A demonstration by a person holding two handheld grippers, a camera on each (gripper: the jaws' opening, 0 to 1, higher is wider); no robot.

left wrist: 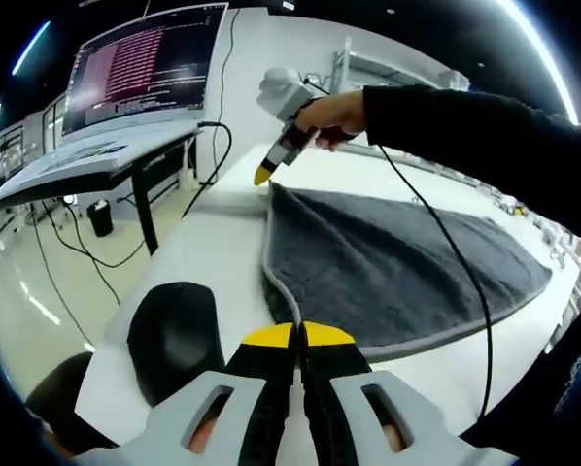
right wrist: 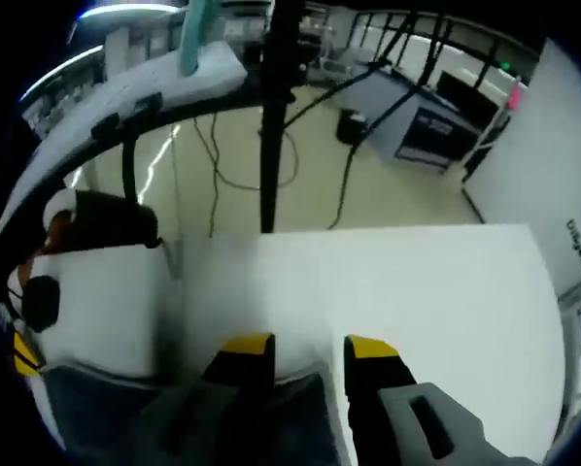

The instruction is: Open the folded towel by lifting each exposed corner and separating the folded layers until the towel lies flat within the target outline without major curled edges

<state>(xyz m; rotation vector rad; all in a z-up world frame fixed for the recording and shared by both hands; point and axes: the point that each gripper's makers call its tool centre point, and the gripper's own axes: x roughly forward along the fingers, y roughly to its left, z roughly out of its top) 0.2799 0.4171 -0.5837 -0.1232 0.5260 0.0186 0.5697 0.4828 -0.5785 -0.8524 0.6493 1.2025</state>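
The grey towel (left wrist: pixel 397 267) lies spread across the centre and right of the left gripper view, on a white counter (left wrist: pixel 208 252); its near edge runs down to the left gripper (left wrist: pixel 298 335) at bottom centre, whose yellow-tipped jaws are pressed together on that edge; the right gripper (left wrist: pixel 271 165), held by a hand (left wrist: pixel 331 115) in a dark sleeve, meets the towel's far corner at upper centre, whether pinching it cannot be told; a monitor (left wrist: pixel 140 60) on a stand fills the upper left; cables trail over a pale shiny floor (left wrist: pixel 28 291). In the right gripper view the jaws stand spread above the towel's edge at the bottom.
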